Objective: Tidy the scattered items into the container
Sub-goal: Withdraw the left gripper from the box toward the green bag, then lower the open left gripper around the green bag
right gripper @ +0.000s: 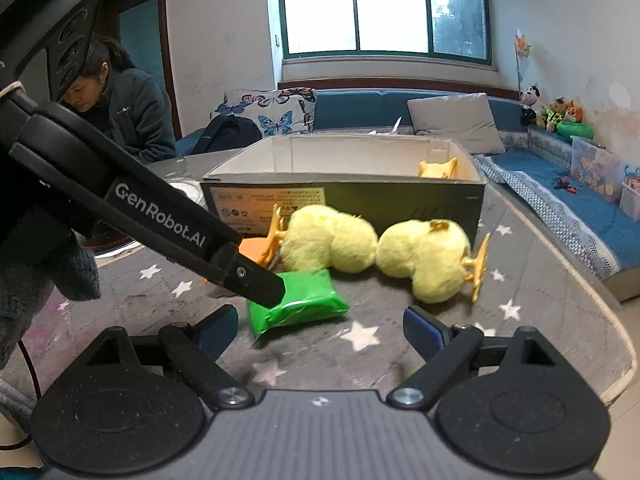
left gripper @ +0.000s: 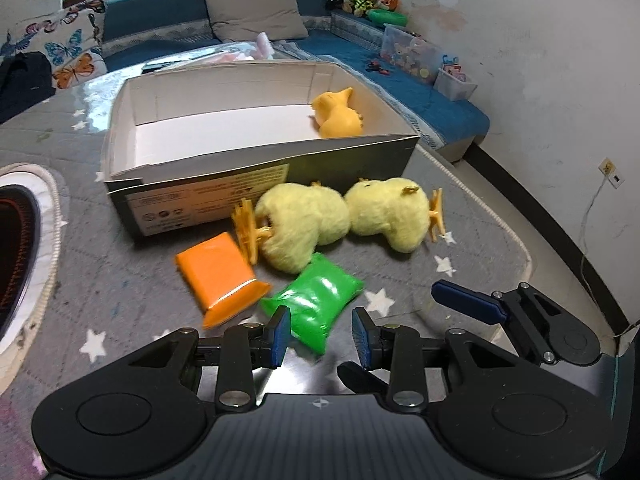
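An open cardboard box (left gripper: 256, 168) (right gripper: 344, 192) stands on the grey star mat and holds an orange rubber duck (left gripper: 336, 114) (right gripper: 438, 169). In front of it lie two yellow plush chicks (left gripper: 300, 224) (left gripper: 386, 210) (right gripper: 332, 238) (right gripper: 428, 258), an orange packet (left gripper: 220, 276) and a green packet (left gripper: 316, 300) (right gripper: 296, 302). My left gripper (left gripper: 321, 336) is open, its fingers on either side of the green packet's near end. My right gripper (right gripper: 320, 330) is open and empty, just short of the green packet; one of its fingers shows in the left wrist view (left gripper: 468, 302).
A blue sofa (right gripper: 580, 200) with cushions, plush toys and clear bins (left gripper: 412, 52) runs behind and to the right. A person (right gripper: 120, 108) sits at the back left. The left gripper's body (right gripper: 160, 220) crosses the right wrist view. The mat's edge (left gripper: 520, 240) lies to the right.
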The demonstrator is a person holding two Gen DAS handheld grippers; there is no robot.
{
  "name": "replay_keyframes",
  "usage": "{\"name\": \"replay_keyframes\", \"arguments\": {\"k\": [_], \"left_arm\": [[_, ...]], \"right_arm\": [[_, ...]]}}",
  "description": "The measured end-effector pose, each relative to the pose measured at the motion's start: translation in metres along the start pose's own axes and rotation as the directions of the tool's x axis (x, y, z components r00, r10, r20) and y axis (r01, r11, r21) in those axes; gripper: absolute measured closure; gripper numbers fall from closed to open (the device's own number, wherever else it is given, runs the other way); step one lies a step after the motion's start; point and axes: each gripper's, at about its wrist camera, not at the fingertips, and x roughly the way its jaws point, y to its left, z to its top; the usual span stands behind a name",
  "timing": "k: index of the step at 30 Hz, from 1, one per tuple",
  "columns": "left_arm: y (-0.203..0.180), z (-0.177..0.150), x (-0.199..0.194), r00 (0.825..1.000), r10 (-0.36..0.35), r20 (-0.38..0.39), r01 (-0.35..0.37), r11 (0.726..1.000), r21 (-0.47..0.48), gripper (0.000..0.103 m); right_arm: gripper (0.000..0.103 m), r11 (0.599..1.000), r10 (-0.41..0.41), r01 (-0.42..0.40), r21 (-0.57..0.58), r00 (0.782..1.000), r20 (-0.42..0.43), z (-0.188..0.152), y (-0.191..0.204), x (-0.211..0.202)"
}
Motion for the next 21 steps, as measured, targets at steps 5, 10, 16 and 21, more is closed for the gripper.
{"name": "replay_keyframes", "arguments": {"k": [5,10,16,21], "left_arm": [[0.012,-0.003,-0.006,1.000,-0.003,0.009,0.003,1.000,-0.017,0.067],[0.014,-0.002,-0.006,1.000,-0.012,0.007,0.012,1.000,-0.015,0.067],[0.010,0.001,-0.001,1.000,-0.001,0.003,0.001,1.000,0.004,0.067],[0.008,0.002,0.000,1.000,-0.004,-0.003,0.004,1.000,0.028,0.067]], "right_arm": [[0.011,1.000,0.011,-0.011,-0.009,1.000,-0.016,-0.002,0.010,0.005],[0.011,1.000,0.014,-0.015,-0.011,1.000,-0.020,-0.001,0.013,0.008],[0.011,1.000,0.011,-0.012,-0.011,0.999,-0.034,0.000,0.011,0.013],[0.011,1.000,0.011,-0.011,-0.007,0.999,-0.044,0.002,0.011,0.019]]}}
